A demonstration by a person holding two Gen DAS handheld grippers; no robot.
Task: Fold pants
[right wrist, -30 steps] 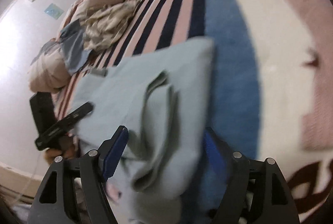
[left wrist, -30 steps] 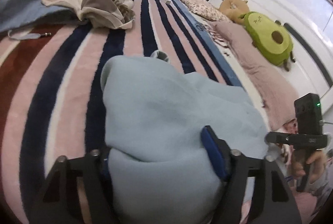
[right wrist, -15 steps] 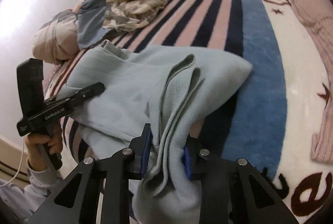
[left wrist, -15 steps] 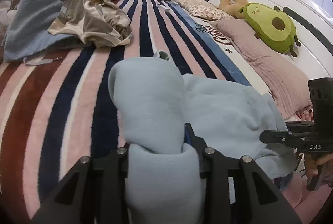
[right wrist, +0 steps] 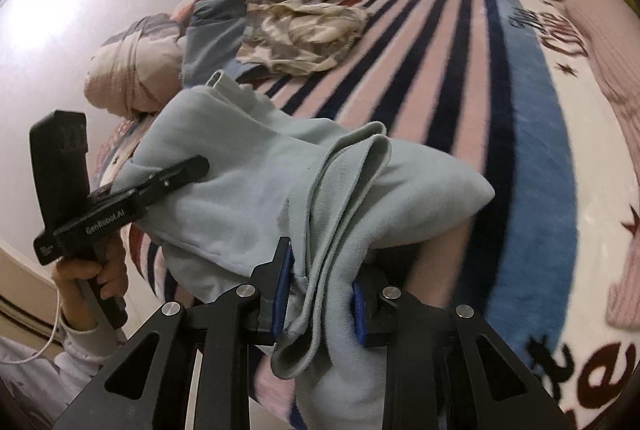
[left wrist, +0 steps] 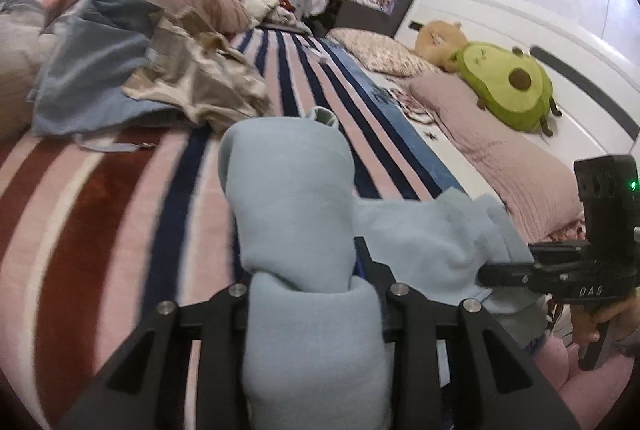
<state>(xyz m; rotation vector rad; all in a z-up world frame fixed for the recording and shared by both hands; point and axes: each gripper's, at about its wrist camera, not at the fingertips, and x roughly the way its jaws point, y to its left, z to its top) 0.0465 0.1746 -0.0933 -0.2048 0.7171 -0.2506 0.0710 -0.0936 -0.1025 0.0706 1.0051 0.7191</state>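
Two views. From the left wrist, the left gripper [left wrist: 304, 270] is clamped on a thick bunch of pale blue pants [left wrist: 288, 198], lifted off the striped blanket [left wrist: 120, 198]. From the right wrist, the right gripper [right wrist: 320, 294] pinches layered edges — probably the waistband. Soft, light, floppy fleece; grip hems.

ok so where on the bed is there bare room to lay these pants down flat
The striped blanket lies bare between the light blue pants and the pile of crumpled clothes, and farther up the stripes beside the pink pillow. It is crowded at the far left with clothes and bedding, and along the headboard with the avocado plush.
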